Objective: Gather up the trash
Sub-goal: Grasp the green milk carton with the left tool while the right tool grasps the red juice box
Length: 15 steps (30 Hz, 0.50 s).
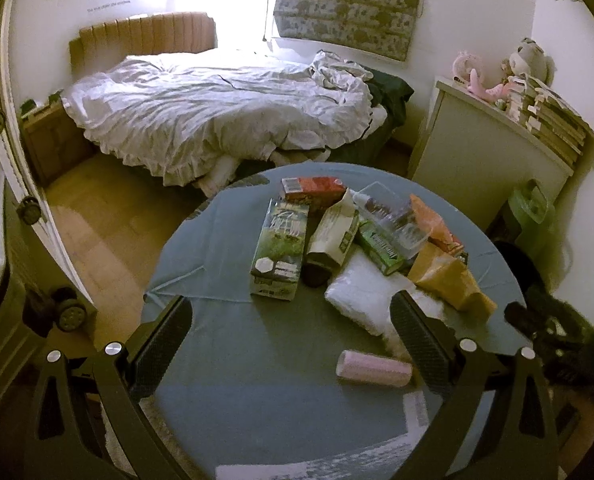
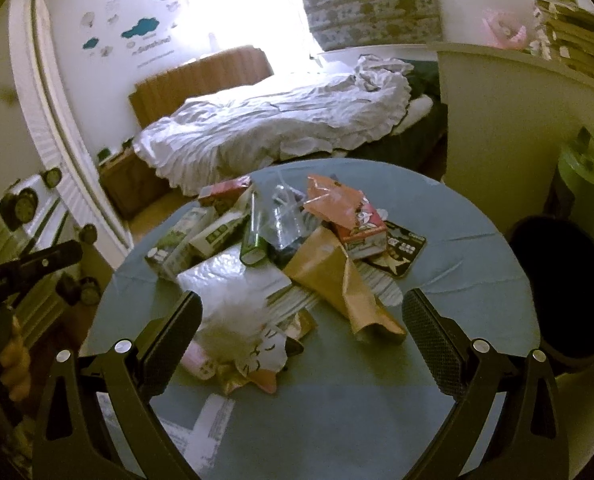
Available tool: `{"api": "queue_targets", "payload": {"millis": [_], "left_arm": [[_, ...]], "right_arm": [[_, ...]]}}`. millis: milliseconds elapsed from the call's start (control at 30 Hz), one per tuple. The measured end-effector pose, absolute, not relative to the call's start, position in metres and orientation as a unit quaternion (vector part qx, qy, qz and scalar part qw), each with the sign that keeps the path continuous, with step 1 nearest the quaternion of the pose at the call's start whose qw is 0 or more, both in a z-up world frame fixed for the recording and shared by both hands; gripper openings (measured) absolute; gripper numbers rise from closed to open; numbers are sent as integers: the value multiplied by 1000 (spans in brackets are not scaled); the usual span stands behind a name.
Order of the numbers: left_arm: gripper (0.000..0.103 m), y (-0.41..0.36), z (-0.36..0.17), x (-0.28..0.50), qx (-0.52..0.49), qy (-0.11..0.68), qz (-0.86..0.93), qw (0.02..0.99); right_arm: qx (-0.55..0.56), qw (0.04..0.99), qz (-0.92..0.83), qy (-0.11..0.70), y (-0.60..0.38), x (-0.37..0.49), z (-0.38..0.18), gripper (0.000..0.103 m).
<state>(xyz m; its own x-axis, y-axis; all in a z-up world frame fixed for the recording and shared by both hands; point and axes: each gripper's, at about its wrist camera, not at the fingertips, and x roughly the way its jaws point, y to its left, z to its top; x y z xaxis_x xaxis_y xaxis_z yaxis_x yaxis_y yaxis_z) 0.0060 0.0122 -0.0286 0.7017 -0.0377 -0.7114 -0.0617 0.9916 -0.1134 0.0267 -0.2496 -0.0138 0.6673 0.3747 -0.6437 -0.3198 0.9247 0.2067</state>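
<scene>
Trash [image 1: 337, 236]: heaped on table [image 1: 217, 240], none collected by the look of it.
Bin [image 2: 565, 292]: right of table.
Left gripper [image 1: 293, 336]: jaws apart, empty.
Right gripper [image 2: 305, 332]: jaws apart, empty.

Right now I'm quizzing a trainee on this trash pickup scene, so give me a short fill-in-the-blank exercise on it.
1. The trash lies piled on a round table covered by a ____ cloth.
2. Both the left gripper and the right gripper are ____ and hold nothing.
3. The pink cylinder lies ____ the pile, on the near side.
4. Behind the table stands a ____ with a rumpled white cover.

Missing words: blue; open; apart from; bed
</scene>
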Motion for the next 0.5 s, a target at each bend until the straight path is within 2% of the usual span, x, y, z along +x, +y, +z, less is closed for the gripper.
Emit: {"api": "queue_targets", "payload": {"millis": [200, 367, 400, 500], "left_arm": [[98, 40, -64, 39, -86, 425, -24, 901], [98, 46, -86, 79, -80, 444, -39, 892], [98, 45, -90, 88, -73, 449, -35, 890], [97, 45, -100, 110, -66, 462, -33, 884]], "right_arm": [[-91, 903, 263, 326, -202, 68, 26, 99], [-210, 855, 344, 325, -131, 142, 43, 97], [-235, 844, 354, 327, -117, 156, 40, 96], [-319, 795, 376, 352, -68, 206, 15, 81]]}}
